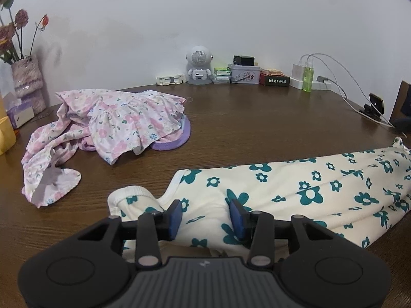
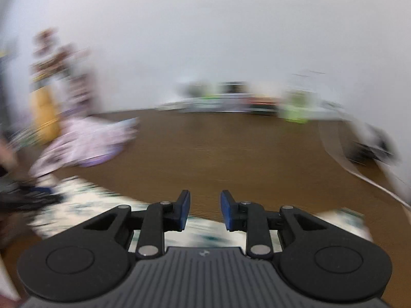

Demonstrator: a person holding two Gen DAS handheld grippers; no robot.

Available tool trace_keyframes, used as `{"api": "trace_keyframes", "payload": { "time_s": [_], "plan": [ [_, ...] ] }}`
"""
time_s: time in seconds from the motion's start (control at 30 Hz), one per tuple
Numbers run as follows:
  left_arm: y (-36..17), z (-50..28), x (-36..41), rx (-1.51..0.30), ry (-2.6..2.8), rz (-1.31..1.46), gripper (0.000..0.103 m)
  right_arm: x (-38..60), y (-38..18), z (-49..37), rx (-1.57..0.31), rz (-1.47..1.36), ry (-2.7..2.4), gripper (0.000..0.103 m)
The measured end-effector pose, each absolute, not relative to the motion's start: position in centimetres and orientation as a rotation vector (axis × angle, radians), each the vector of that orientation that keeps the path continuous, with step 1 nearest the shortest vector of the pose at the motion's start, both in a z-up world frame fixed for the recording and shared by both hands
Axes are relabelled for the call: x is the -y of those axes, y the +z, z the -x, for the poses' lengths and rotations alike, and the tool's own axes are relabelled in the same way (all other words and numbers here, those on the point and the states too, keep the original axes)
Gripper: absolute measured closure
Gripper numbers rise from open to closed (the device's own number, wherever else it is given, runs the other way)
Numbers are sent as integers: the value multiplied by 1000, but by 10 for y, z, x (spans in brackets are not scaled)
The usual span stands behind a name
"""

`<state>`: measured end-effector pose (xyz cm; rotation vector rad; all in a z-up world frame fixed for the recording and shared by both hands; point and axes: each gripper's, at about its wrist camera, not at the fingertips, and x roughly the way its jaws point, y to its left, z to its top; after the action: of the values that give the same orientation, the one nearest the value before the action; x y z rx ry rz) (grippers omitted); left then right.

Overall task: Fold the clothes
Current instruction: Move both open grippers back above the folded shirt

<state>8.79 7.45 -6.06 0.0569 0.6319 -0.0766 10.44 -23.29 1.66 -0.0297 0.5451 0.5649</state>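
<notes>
**Garment with teal flowers lies across both grippers, long axis left to right**

Cloth is the matter of this moment. Far to the left of the left gripper [image 1: 206,211], and beyond it, a pink flowered garment [image 1: 108,125] lies crumpled on the wooden table [image 1: 257,128], not yet folded, partly over a purple object [image 1: 177,138]. Directly under and ahead of this gripper lies the cream garment with teal flowers [image 1: 321,187]. Its ribbed cuff or hem [image 1: 128,192] is just to the left of the left blue pad [image 1: 176,214], and from there the cloth runs far to the right, so its long axis goes across the pointing direction of the tool, not along it. The jaws of the left gripper stand apart, with a raised ridge of the cloth between them; the pads seem not to press on it, so it is judged released, not grasping.

In the right wrist view everything is blurred by motion. The right gripper [image 2: 205,206] has its blue pads [image 2: 185,210] apart with only bare table seen between them; it holds nothing. The same cream garment [image 2: 84,205] appears below and to the left of this tool, and a further piece is at its right.

The left hand is judged nearer to the cuffed end, and the right hand to the other end.
</notes>
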Motion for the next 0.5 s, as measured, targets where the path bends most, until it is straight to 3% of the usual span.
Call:
{"api": "trace_keyframes", "payload": {
  "time_s": [0.17, 0.27, 0.37, 0.5],
  "plan": [
    [-61, -87, -76, -630, -75, -42, 62, 127, -13, -123, -643, 210, 816, 76],
    [-62, -87, -77, -630, -76, -38, 62, 129, -18, -122, -667, 288, 839, 75],
    [-62, -87, -78, -632, -78, -29, 62, 134, -21, -119, -690, 365, 856, 67],
    [-63, -87, -79, -631, -79, -27, 62, 199, -20, -121, -720, 317, 824, 63]
  ]
}}
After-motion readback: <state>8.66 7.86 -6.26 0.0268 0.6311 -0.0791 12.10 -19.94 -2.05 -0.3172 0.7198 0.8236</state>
